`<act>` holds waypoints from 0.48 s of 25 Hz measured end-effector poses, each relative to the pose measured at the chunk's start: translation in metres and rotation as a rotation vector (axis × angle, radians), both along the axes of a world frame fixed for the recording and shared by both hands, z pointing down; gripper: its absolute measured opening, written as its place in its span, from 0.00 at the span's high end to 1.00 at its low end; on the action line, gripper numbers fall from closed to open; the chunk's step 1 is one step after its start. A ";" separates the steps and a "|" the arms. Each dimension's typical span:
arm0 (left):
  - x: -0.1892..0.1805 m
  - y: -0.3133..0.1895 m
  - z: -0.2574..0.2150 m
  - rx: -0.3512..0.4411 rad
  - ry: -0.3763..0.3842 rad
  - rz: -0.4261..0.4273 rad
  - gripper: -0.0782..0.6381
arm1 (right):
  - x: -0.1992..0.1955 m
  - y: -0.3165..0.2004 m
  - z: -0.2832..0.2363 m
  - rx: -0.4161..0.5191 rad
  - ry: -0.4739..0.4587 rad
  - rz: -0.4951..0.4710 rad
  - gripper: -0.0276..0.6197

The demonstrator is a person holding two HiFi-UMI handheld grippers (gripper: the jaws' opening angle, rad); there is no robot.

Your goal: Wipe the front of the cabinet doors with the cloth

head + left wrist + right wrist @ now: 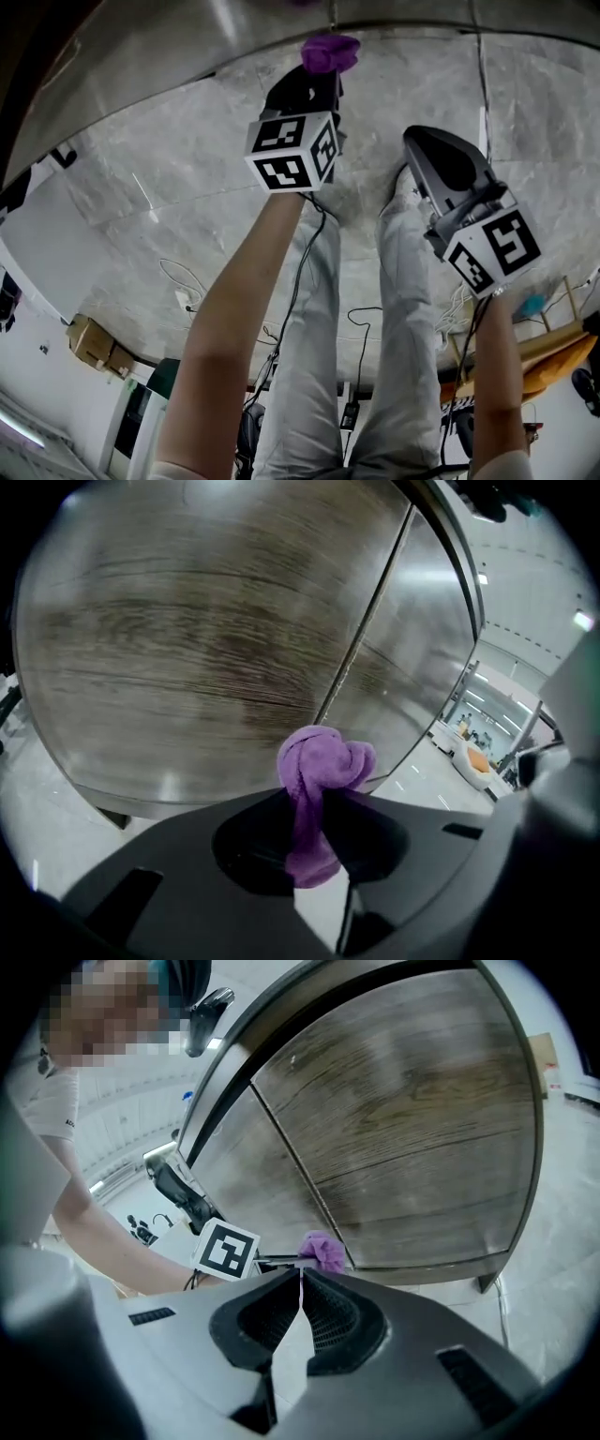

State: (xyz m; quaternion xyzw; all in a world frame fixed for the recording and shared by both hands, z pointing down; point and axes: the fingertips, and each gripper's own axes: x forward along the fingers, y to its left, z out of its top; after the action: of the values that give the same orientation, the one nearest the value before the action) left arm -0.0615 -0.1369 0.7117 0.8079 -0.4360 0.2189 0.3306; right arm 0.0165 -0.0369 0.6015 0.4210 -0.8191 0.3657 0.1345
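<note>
Left gripper: fingers pinching a bunched purple cloth, wad poking out past the tips; cloth at centre frame in the left gripper view, close to the lower edge of the wood-grain cabinet doors, near the seam between them; whether it touches the door, cannot tell. Right gripper: fingers pressed together, nothing between them; at right of frame in the head view, apart from the cloth. Grey marble floor underneath.
</note>
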 end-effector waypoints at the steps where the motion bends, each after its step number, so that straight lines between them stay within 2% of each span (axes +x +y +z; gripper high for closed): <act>1: 0.001 -0.006 0.001 0.000 -0.004 0.000 0.77 | 0.001 -0.002 0.000 0.002 0.000 0.011 0.91; 8: -0.020 -0.029 0.002 -0.003 -0.023 0.003 0.77 | -0.003 -0.004 0.002 0.000 0.008 0.056 0.91; 12: -0.052 -0.030 0.002 -0.007 -0.036 0.006 0.77 | -0.023 -0.009 0.002 0.002 0.002 0.054 0.91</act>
State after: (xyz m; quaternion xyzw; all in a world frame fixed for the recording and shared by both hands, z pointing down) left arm -0.1132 -0.1665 0.7138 0.8040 -0.4386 0.2361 0.3248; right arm -0.0065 -0.0455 0.6036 0.4435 -0.8077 0.3679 0.1252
